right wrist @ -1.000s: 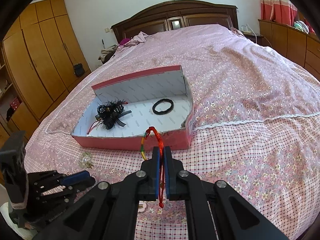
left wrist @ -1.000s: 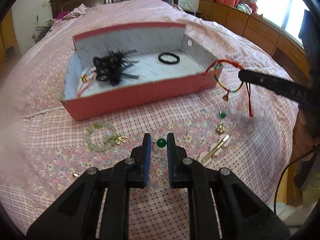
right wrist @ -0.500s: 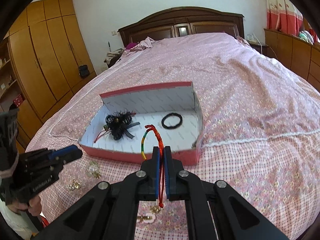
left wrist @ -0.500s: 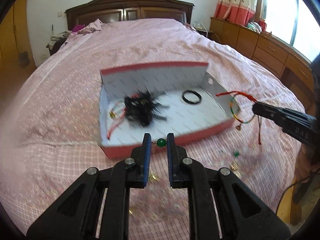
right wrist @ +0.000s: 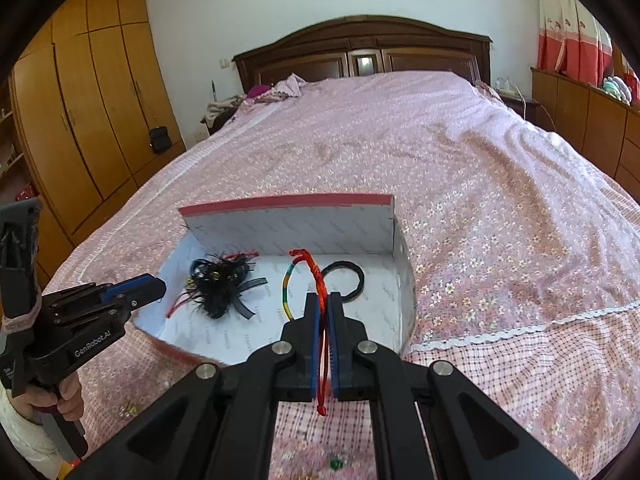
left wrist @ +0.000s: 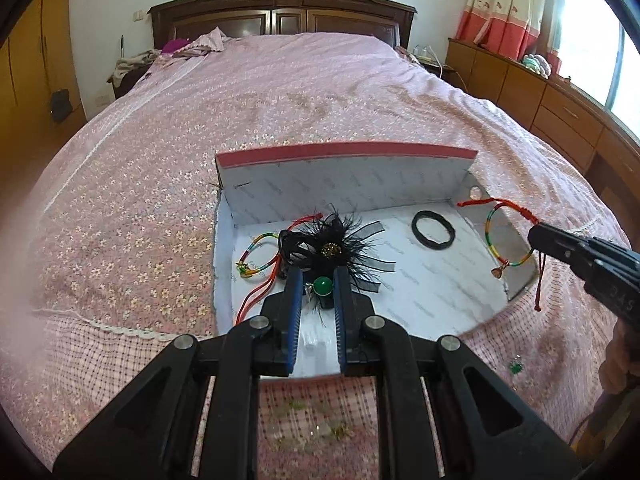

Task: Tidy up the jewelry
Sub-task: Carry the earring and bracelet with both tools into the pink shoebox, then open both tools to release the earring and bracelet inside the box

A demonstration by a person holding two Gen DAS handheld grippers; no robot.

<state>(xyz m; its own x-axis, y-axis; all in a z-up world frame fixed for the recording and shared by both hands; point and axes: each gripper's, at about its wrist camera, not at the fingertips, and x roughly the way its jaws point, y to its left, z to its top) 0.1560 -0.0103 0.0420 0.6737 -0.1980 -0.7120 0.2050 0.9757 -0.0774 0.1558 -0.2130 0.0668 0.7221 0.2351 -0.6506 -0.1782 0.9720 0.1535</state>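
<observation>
A pink box (left wrist: 344, 153) with a white inside lies on the bed. In it are a black feather clip (left wrist: 340, 246), a black ring band (left wrist: 433, 228) and a multicoloured cord bracelet (left wrist: 256, 256). My left gripper (left wrist: 316, 276) is shut on a green bead earring (left wrist: 322, 285) and holds it above the box's front left. My right gripper (right wrist: 324, 300) is shut on the red cord of a second multicoloured bracelet (right wrist: 286, 292), which hangs over the box's right part; it also shows in the left wrist view (left wrist: 508, 236).
The pink floral bedspread (left wrist: 304, 92) surrounds the box. Small loose jewelry pieces (left wrist: 515, 367) lie on the checked cloth in front of the box. A dark wooden headboard (right wrist: 360, 52), a wardrobe (right wrist: 92, 112) on the left and low cabinets (left wrist: 540, 100) on the right ring the bed.
Both grippers have moved forward and now hang over the box. The left gripper lifted the green bead earring off the bedspread and carried it over the box's inside.
</observation>
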